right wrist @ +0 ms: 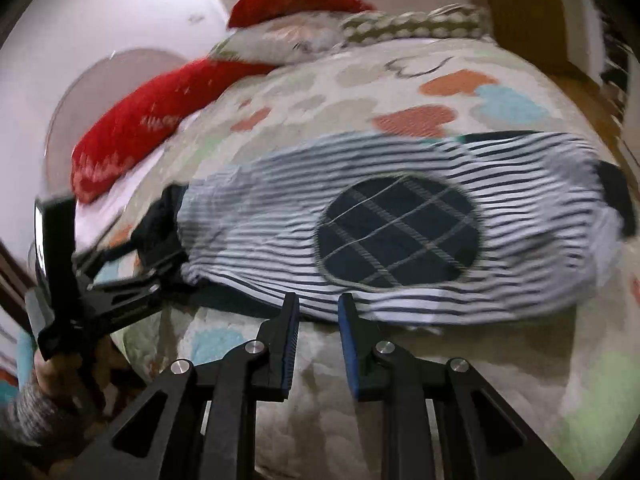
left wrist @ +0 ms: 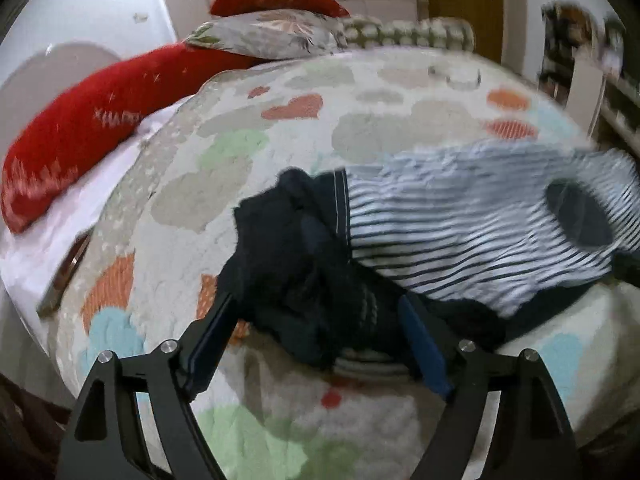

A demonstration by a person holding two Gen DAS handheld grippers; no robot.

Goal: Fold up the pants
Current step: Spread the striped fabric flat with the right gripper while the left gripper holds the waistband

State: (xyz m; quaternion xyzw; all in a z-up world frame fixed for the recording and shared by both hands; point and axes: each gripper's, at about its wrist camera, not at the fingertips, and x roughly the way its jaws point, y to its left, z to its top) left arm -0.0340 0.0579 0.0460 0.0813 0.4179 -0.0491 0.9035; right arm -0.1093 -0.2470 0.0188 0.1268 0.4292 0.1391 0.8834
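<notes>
Navy-and-white striped pants [right wrist: 400,208] lie crosswise on the bed, with a round navy checked patch [right wrist: 398,232] on top. Their dark navy end [left wrist: 296,248] is bunched up at the left. My left gripper [left wrist: 316,304] stands open wide around that dark bunch, and its pads do not press it. In the right wrist view the left gripper [right wrist: 160,252] shows at the left, held by a hand [right wrist: 52,372]. My right gripper [right wrist: 319,300] hovers at the near edge of the striped cloth, jaws a narrow gap apart with nothing between them.
A quilt [left wrist: 248,152] printed with coloured hearts covers the bed. Two red pillows [left wrist: 80,132] and a floral pillow [left wrist: 264,36] lie at its far left, against a white wall. Shelves [left wrist: 580,64] stand to the right, and a wooden door [right wrist: 520,8] is beyond the bed.
</notes>
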